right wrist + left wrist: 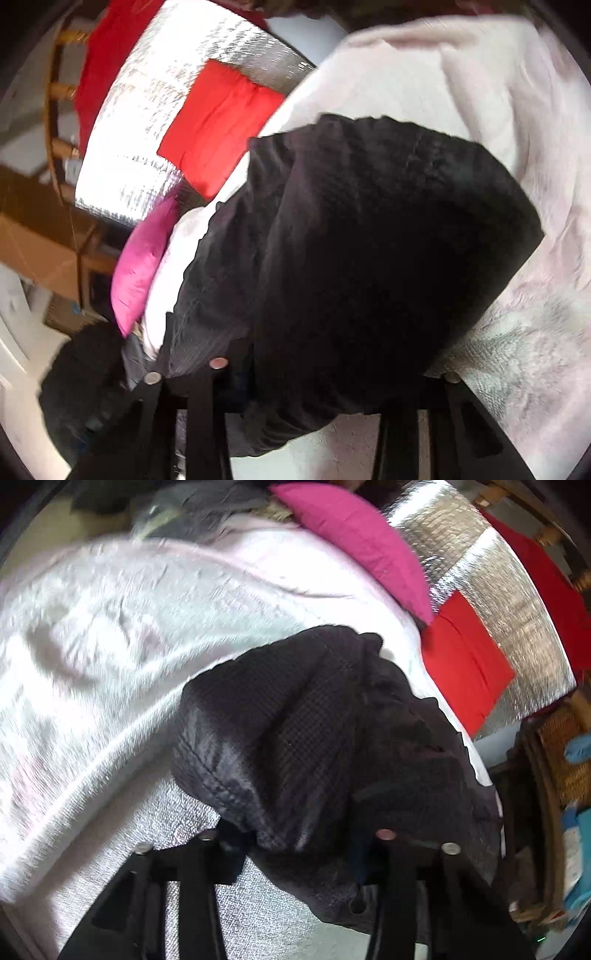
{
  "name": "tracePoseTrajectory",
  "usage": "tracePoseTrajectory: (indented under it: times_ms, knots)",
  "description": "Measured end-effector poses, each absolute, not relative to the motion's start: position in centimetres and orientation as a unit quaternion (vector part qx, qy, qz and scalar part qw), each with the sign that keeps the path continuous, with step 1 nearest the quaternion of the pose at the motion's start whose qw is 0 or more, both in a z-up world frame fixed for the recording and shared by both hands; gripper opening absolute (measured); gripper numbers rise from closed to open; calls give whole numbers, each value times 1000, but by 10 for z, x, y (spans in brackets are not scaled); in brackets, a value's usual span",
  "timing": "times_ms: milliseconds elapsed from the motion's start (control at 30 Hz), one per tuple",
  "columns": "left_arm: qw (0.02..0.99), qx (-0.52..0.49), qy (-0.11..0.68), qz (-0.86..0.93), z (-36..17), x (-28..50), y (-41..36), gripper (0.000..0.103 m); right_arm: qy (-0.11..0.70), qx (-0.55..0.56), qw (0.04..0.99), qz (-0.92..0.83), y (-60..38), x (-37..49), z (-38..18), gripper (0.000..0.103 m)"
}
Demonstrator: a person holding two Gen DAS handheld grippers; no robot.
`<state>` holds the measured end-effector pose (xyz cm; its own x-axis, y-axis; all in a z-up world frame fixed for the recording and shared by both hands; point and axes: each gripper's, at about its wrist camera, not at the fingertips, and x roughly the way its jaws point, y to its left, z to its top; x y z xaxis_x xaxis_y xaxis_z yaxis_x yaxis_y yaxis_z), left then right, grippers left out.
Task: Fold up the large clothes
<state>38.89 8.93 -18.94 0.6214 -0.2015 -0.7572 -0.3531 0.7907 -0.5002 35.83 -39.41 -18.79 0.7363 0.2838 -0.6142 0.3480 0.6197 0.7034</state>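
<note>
1. In the left wrist view, the pale pink blanket (122, 635) spreads wide and mostly bare to the left of the black garment (306, 731); on the right its edge falls close beside the garment, with a wicker basket (557, 760) just past that edge.
2. In the right wrist view the bare blanket (517, 155) lies to the right, and the garment (369, 236) fills the middle of the frame.
3. The garment is bunched and lifted off the blanket, its quilted dark fabric hanging in folds. In the left view its length runs away from the fingers toward the far right; a true long axis cannot be told.
4. The left gripper (295, 843) has fabric gathered between its fingers and appears clamped on the garment.
5. The right gripper (321, 373) is draped over by the garment; whether its fingers are closed cannot be told.
6. Past the blanket lie a magenta cushion (354, 542), a red cushion (465, 657) and a silver foil mat (491, 572).
7. Both views are blurred.
</note>
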Motion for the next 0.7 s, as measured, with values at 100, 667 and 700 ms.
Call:
tracePoseTrajectory:
  times_ms: [100,667,700]
  knots:
    - [861,-284,418,50,-170,383,83,29,364,400,841,-26,-382,353,-171,37]
    - [819,-248,518,-8,-173,305,124,59,470,424,773,47,-394,278,-181,53]
    - [814,-253,523,-9,-168,303,130,60,480,425,765,58,-397,278,-177,54]
